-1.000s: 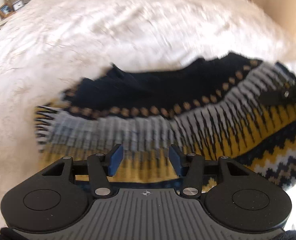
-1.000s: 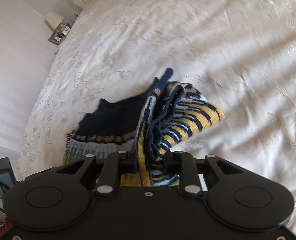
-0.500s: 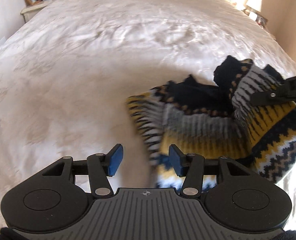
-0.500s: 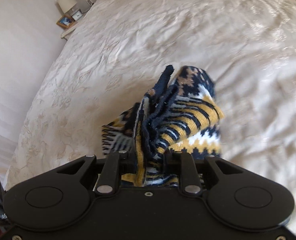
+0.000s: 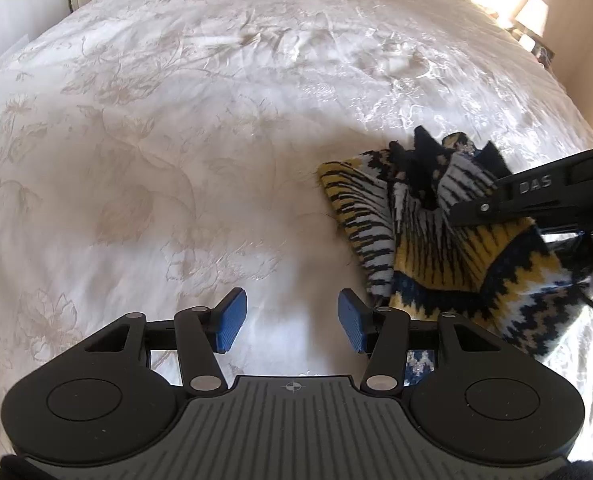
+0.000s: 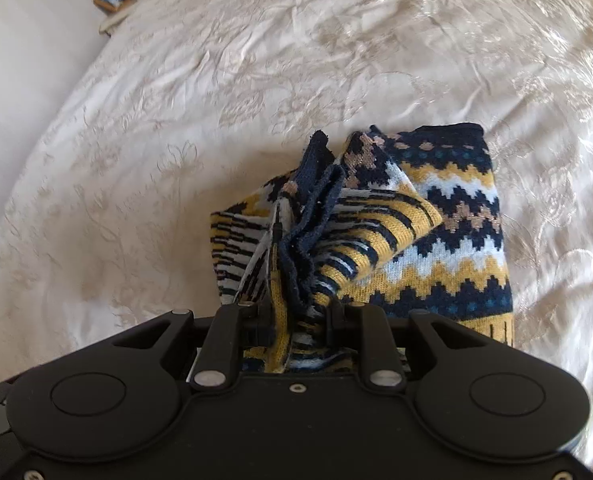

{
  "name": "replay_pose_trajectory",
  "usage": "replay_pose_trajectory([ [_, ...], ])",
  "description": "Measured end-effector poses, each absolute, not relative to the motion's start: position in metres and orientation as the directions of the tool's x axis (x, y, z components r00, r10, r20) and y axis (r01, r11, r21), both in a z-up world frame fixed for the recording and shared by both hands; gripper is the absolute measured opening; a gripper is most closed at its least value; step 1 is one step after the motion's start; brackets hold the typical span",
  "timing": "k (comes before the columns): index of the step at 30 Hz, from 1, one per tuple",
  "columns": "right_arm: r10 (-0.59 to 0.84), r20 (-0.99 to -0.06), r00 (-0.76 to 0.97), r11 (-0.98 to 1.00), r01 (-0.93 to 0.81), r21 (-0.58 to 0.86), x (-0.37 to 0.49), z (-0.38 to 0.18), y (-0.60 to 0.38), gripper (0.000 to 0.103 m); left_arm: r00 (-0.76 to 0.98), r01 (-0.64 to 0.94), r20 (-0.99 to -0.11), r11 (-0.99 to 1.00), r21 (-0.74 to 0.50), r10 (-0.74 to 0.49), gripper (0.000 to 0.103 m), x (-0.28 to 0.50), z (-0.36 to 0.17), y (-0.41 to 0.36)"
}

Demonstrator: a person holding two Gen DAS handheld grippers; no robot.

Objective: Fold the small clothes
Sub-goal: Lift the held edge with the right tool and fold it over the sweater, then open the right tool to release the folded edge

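1. Left wrist view: the left gripper (image 5: 290, 326) hangs over bare bedspread (image 5: 176, 140), blue pads (image 5: 230, 326) wide apart, holding nothing. The patterned knit garment (image 5: 436, 248) lies bunched just right of it, with broad open cover to the left.
2. Right wrist view: the right gripper (image 6: 296, 320) is clamped on the garment's (image 6: 436, 224) gathered navy edge (image 6: 312, 216); the rest lies folded on the bedspread (image 6: 176, 100), right-hand fold edge straight.

Left tool (image 5: 290, 326) agape, right tool (image 6: 298, 320) clamped tight on knitwear

Coarse knitted sweater (image 6: 436, 216); glossy embroidered bedspread (image 6: 256, 60).
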State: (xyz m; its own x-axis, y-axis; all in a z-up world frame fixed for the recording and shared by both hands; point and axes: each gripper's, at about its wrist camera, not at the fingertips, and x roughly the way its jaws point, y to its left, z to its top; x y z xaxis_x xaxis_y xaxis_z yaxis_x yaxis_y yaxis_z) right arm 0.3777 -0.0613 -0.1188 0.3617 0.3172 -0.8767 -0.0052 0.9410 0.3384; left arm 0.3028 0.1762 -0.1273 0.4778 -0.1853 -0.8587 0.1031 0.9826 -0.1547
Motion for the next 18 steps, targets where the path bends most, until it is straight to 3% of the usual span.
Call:
replay_pose_trajectory([
  [8,0.263,-0.896,0.357,0.964,-0.060,0.259,0.379,-0.126,-0.030,0.033,0.465,0.095,-0.864,0.981,-0.167,-0.192,0.050,0.306,-0.131,0.181],
  [18,0.357,-0.850,0.388,0.934,-0.138,0.329,0.375,-0.122,-0.025,0.051,0.460,0.077,-0.864,0.979,-0.189,-0.203,0.050,0.314,-0.128,0.181],
])
